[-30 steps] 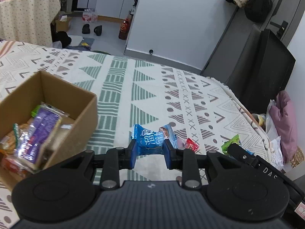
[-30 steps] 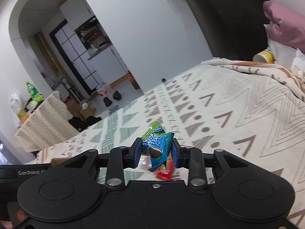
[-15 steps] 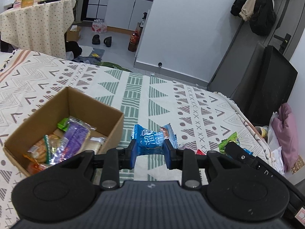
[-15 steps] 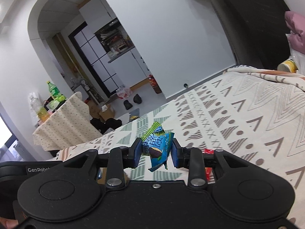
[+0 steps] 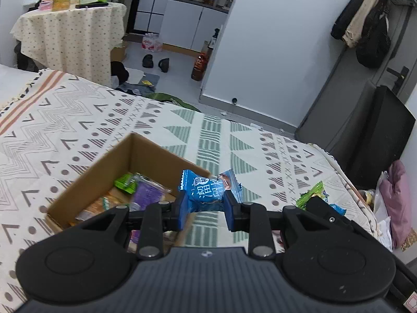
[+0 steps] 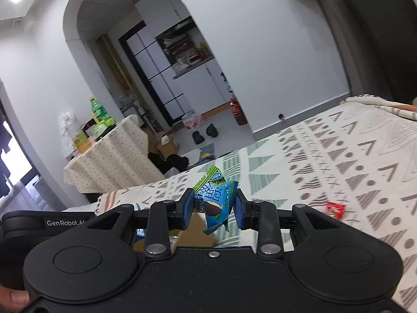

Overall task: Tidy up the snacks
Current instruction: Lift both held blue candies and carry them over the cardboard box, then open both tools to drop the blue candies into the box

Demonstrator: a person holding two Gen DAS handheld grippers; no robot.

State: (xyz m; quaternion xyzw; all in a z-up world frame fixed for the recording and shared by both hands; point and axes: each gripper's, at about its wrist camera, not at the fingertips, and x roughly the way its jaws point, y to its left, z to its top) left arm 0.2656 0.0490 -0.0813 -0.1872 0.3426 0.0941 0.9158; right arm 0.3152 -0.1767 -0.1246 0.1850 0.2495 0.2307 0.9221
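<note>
Open-topped box (image 5: 146, 156), bare bedspread (image 5: 78, 120) around

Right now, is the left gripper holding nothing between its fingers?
No, the left gripper is shut on a blue snack packet, pinched between its two fingers above the cardboard box.

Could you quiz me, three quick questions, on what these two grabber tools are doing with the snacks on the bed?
1. True or false: the left gripper is empty.
2. What is the right gripper shut on? A) a bottle B) a green-and-blue snack packet C) a shoe
3. Fill in: the snacks already sorted lie inside a cardboard ___.

Key:
1. False: it is shut on a blue snack packet.
2. B.
3. box, open-topped, on the patterned bedspread.
</note>
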